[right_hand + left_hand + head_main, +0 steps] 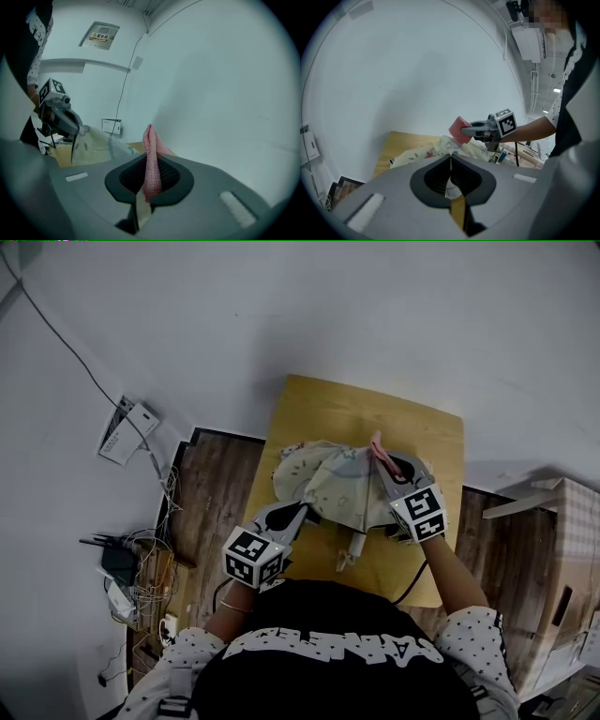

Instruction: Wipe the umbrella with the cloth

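Pink cloth [149, 154] stands pinched upright in your right claw [148, 165], jaws closed on it. Just left of and below that claw, the umbrella [330, 486] lies on the table [319, 404], its long axis running away from you, handle nearest you. Your left claw [451, 161] is clamped on a fold of canopy (near-left edge), so the wiping looks to fall to the right claw.

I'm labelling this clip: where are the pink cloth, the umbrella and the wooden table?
pink cloth [151, 159]: right gripper view, middle of its upright fold.
umbrella [333, 486]: head view, middle of the pale canopy.
wooden table [323, 409]: head view, bare top beyond the umbrella.
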